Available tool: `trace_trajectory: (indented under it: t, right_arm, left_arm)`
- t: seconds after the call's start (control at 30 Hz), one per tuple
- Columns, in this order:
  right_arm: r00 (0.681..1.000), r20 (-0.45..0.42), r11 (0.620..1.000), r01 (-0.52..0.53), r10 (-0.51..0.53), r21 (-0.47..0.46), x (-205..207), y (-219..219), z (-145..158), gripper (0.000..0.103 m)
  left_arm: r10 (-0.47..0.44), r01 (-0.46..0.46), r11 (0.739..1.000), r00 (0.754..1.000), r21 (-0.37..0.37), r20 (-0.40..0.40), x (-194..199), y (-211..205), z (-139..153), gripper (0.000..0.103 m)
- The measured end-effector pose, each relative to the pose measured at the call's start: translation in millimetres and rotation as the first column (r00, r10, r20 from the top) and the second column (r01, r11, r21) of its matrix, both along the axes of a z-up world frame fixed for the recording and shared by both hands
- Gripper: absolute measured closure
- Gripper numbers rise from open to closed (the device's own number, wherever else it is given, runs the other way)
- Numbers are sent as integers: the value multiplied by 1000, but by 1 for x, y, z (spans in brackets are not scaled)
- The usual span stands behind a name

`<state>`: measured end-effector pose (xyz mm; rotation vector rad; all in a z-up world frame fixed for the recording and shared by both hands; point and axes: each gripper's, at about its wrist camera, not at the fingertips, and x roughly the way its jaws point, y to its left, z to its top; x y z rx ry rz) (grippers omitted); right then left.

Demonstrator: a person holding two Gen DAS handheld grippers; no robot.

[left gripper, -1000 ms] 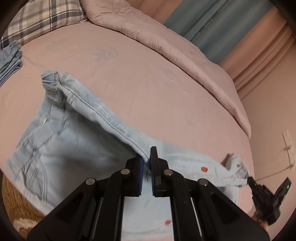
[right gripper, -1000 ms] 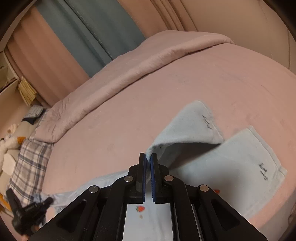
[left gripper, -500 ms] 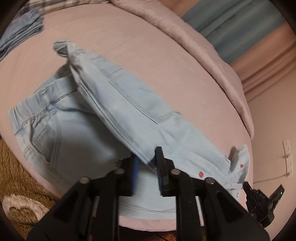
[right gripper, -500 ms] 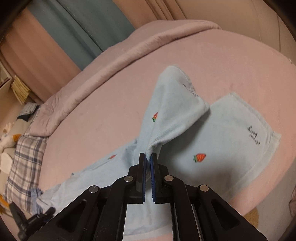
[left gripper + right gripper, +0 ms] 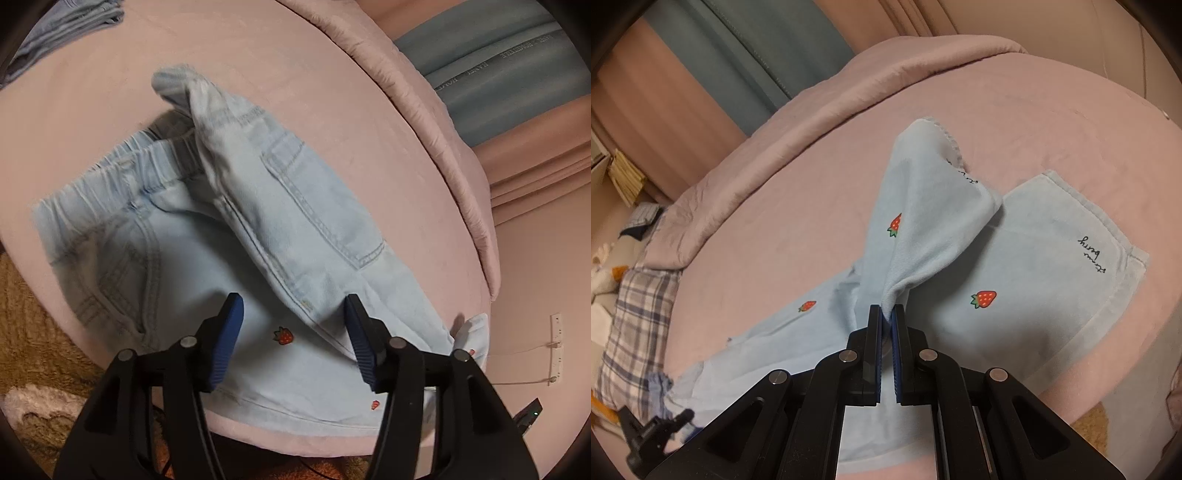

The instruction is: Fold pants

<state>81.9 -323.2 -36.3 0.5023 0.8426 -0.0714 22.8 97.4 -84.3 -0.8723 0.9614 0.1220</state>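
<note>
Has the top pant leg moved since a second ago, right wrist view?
Yes. The top pant leg, pinched in the right gripper, has swung over the lower leg, away from the folded duvet, toward the bed's near edge.

black linkage arms, silver rivets; left tool [image 5: 291,325], right tool [image 5: 886,314], blue ribbed pads [image 5: 227,339]

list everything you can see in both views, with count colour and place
pants: one, light blue with strawberries, on the bed, one side folded over
bed sheet: one, pink, under the pants
duvet: one, pink, along the bed's far edge
pillow: one, plaid, left end of the bed
folded denim: one pile, blue, far corner
curtain: blue and pink, behind the bed
rug: tan, on the floor
left gripper: black, blue pads, jaws just opened, pants edge between them
right gripper: black, shut on a pant leg
</note>
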Motion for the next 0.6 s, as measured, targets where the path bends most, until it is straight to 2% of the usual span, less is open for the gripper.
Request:
trace_trajectory:
  t: [0.1, 0.17, 0.27, 0.33, 0.37, 0.43, 0.47, 0.6]
  right_arm:
    - [1000, 0, 1000, 2, -2, 2, -1, 0, 0, 97]
    - [1000, -1, 1000, -2, 2, 3, -1, 0, 0, 97]
    - [1000, -5, 1000, -1, 1, -1, 1, 0, 0, 97]
    - [1000, -5, 1000, -1, 1, -2, 1, 0, 0, 97]
    - [1000, -3, 1000, 0, 0, 0, 1, 0, 0, 97]
    - [1000, -3, 1000, 2, -2, 0, 0, 0, 0, 97]
    - [1000, -4, 1000, 3, -2, 4, 0, -1, 0, 97]
    - [1000, -5, 1000, 0, 0, 3, -1, -1, 0, 97]
  left_arm:
    - [40, -40, 999, 999, 22, -1, -9, 9, 4, 42]
    - [64, -64, 998, 997, 7, 40, -10, 19, 6, 42]
    - [115, -115, 993, 993, -3, 36, -8, 34, 2, 47]
    - [127, -126, 992, 991, -28, 41, -6, 41, -3, 66]
    - [129, -128, 991, 991, -30, 30, -4, 43, -5, 70]
    - [130, -130, 991, 991, -27, 17, -2, 46, -10, 92]
    - [129, -129, 992, 992, -18, 16, -2, 47, -10, 97]
    - [121, -121, 993, 991, 3, 51, -10, 49, -3, 98]
